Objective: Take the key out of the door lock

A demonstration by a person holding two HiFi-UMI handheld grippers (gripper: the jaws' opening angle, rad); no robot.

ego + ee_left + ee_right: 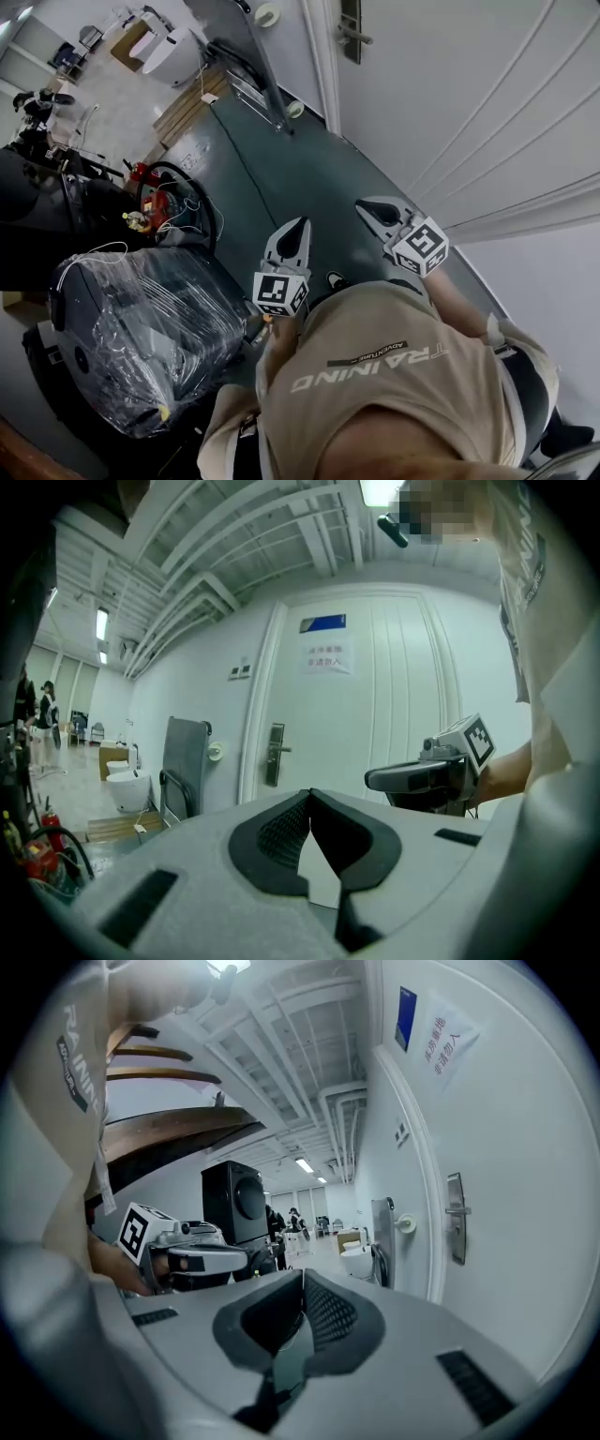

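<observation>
Left tool: jaws pressed together, empty. Right tool: same. Door lock at top centre of head view, well apart from both tools. Key too small to make out. Likely light, stiff, slick metal; pinch flat head, pull straight out.

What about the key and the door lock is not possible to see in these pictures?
- Key: it cannot be told in any view; the lock plate is too small in both gripper views.
- Lock plate, head view: it is far away and small, and the top edge of the picture cuts off one end.
- Notice on the door, left gripper view: the print is too small to read.
</observation>
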